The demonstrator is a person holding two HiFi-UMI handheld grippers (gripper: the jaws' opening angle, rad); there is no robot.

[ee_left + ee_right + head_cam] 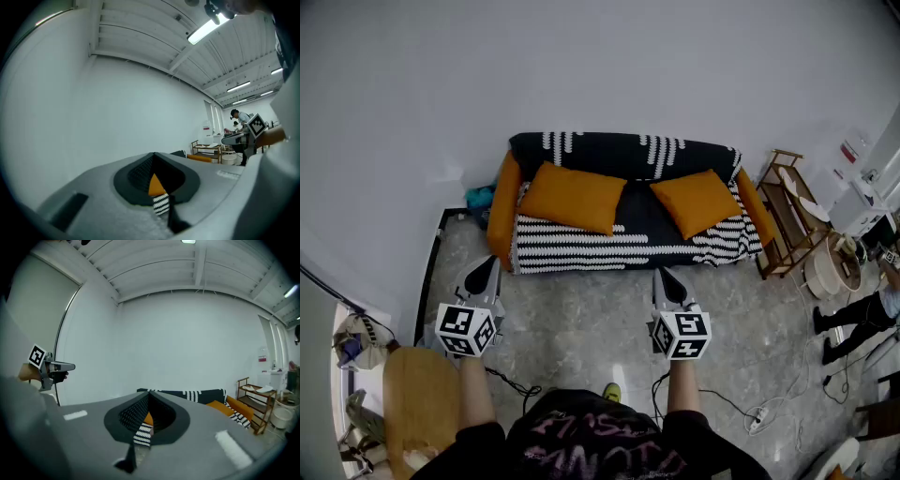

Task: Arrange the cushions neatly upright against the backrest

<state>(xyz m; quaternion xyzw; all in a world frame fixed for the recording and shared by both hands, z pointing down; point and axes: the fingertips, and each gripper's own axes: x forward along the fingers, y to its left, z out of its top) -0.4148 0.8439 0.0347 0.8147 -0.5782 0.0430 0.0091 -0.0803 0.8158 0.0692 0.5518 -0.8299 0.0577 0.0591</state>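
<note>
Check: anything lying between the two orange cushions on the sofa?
Nothing loose. In the head view, only a bare strip of the black-and-white sofa cover separates the left cushion from the right cushion; they do not touch.

Bright, even ceiling-strip light [206, 29]; fisheye edges darken and bend.

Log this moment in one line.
left gripper shut, empty; right gripper shut, empty; both short of sofa; left cushion, right cushion askew on it

The black-and-white sofa [609, 251] bears a larger orange cushion [573, 198] and a smaller orange cushion [697, 202] — well apart.
</note>
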